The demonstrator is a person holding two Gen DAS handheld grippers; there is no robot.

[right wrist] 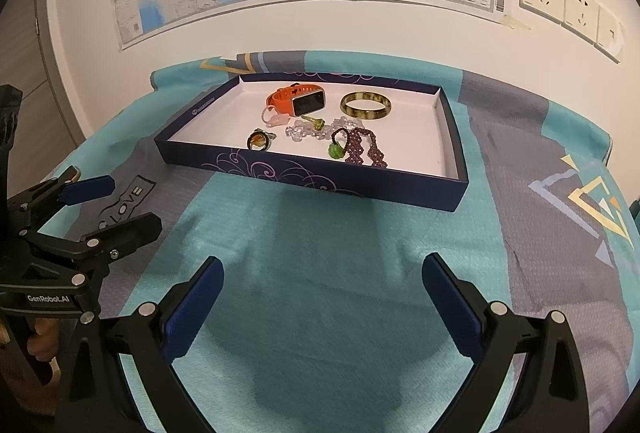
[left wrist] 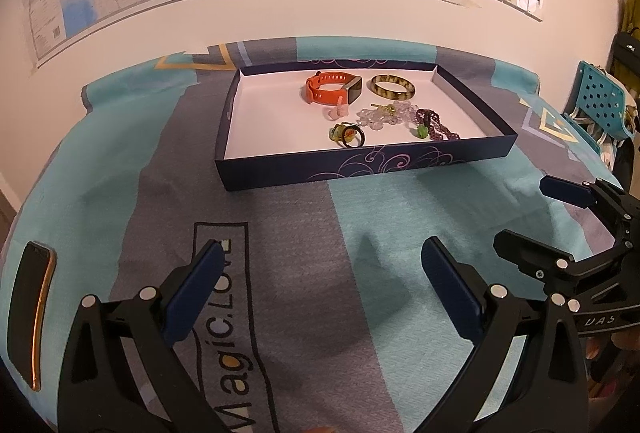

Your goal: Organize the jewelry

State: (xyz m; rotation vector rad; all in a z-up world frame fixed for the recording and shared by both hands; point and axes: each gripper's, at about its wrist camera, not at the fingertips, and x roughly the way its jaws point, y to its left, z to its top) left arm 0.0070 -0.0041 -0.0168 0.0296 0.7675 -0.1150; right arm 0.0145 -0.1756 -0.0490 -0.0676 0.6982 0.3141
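Tray [right wrist: 456,149] center frame: 1 orange watch [right wrist: 298,99], 1 bangle [right wrist: 366,106], 2 bead strands. Cloth [left wrist: 224,333] print reads "Magic.Love". Left gripper [left wrist: 322,289] and right gripper [right wrist: 322,303] both spread wide, nothing held; L body labelled "GenRobot.AI".

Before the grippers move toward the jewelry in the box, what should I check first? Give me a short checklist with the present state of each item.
1. Left gripper open and holding nothing: ok.
2. Right gripper open and holding nothing: ok.
3. Cloth between the grippers and the box free of obstacles: ok.
4. Orange watch and bangle lie apart from the other pieces: ok.
5. Clear bead bracelet and purple bead bracelet separated for a clean grasp: not ok, they lie close together with a green charm.
6. Whether the bracelets are tangled: cannot tell.
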